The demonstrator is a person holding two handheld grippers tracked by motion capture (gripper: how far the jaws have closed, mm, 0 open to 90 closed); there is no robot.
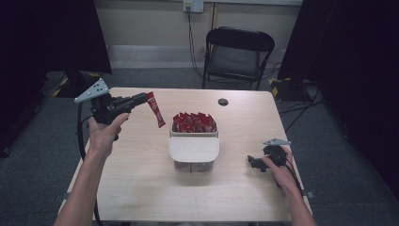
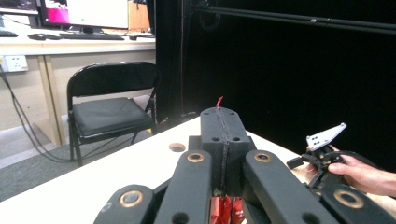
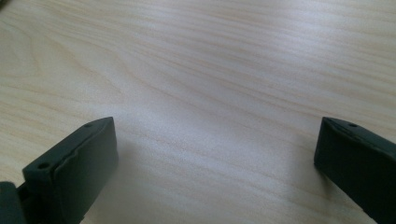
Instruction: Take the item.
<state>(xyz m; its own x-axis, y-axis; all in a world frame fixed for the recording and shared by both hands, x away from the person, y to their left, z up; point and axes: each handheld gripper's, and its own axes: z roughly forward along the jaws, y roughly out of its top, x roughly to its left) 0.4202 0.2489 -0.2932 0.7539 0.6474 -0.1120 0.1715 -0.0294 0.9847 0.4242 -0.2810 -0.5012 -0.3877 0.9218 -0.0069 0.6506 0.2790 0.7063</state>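
The left hand-held gripper (image 1: 141, 99) is raised above the left part of the surface (image 1: 141, 188), its jaws pressed together on the top edge of a red sachet (image 1: 155, 109) that hangs down at a slant, clear of the wood. In the left gripper view only a sliver of red pokes out past the closed tips, so the hold looks thin — a pinch on the very rim of the packet. That is the likeliest failure: a quick swing or a slight easing of the squeeze could let the sachet slide free and drop onto the surface.

Just to its right stands the white container (image 1: 194, 150), its rear compartment packed with more red sachets (image 1: 194, 122). A low pass over it could snag the dangling end on that crowded row.

The right hand-held gripper (image 1: 256, 163) rests on the surface at the right, jaws spread wide and empty — well apart from the container, so little risk there.
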